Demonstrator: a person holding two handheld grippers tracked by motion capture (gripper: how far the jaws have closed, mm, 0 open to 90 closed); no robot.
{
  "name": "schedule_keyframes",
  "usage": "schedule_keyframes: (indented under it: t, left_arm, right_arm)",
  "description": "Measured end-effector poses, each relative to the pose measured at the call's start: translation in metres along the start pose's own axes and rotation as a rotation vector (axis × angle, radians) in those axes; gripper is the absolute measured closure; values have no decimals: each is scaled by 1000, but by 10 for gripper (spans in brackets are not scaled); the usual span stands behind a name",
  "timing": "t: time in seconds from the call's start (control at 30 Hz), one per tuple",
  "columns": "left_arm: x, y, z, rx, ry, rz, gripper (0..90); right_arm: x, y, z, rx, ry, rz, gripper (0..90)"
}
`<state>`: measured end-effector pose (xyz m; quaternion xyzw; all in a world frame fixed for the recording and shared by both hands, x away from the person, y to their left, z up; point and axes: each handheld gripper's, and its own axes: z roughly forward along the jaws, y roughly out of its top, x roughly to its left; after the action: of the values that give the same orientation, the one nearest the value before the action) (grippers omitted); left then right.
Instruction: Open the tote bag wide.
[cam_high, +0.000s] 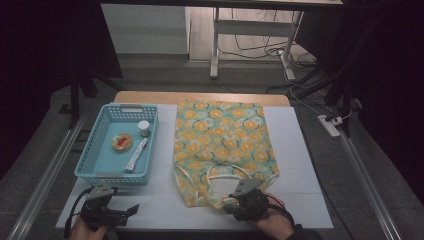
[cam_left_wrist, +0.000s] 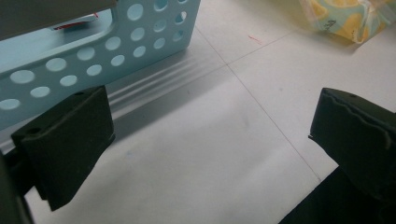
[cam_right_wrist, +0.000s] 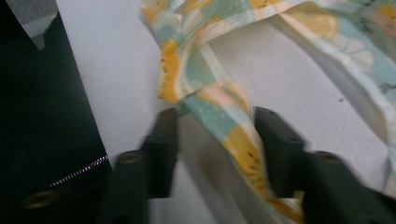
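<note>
The tabletop (cam_high: 295, 150) carries a white mat. A patterned cloth (cam_high: 222, 140) lies flat at its centre, straps toward the person. A blue basket (cam_high: 97, 172) stands just left of the cloth; it holds a round dish (cam_high: 122, 142), a small jar (cam_high: 144, 128) and a tube (cam_high: 136, 155). The right gripper (cam_high: 231, 206) sits at the cloth's near edge. In the right gripper view its fingers (cam_right_wrist: 163, 140) stand apart on either side of a cloth strap (cam_right_wrist: 224, 130), not closed on it. The left gripper (cam_high: 131, 210) rests on the mat in front of the basket, fingers (cam_left_wrist: 70, 140) spread wide, holding nothing.
</note>
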<state>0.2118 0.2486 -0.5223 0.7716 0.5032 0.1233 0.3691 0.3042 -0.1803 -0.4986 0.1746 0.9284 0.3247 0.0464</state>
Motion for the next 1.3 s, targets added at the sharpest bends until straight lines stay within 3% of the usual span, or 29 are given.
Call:
schedule_keyframes:
  t: [0.1, 0.27, 0.53, 0.73, 0.9, 1.0, 1.3]
  left_arm:
    - [0, 0, 0, 3, 0, 1, 0]
    - [0, 0, 0, 3, 0, 0, 0]
    - [0, 0, 0, 4, 0, 0, 0]
    - [0, 0, 0, 3, 0, -1, 0]
    - [0, 0, 0, 3, -1, -2, 0]
    - [0, 0, 0, 0, -1, -3, 0]
    - [1, 0, 0, 1, -2, -5, 0]
  right_arm:
    - [-4, 2, -7, -30, -3, 13, 766]
    - [-12, 7, -17, -63, 12, 38, 889]
    - [-30, 18, -24, -71, 25, 54, 899]
    - [-51, 34, -24, -105, -6, 75, 900]
    - [-65, 44, -19, -113, -25, 86, 900]
    - [-81, 53, -11, -108, -39, 98, 900]
    - [-114, 72, -1, -109, -43, 130, 900]
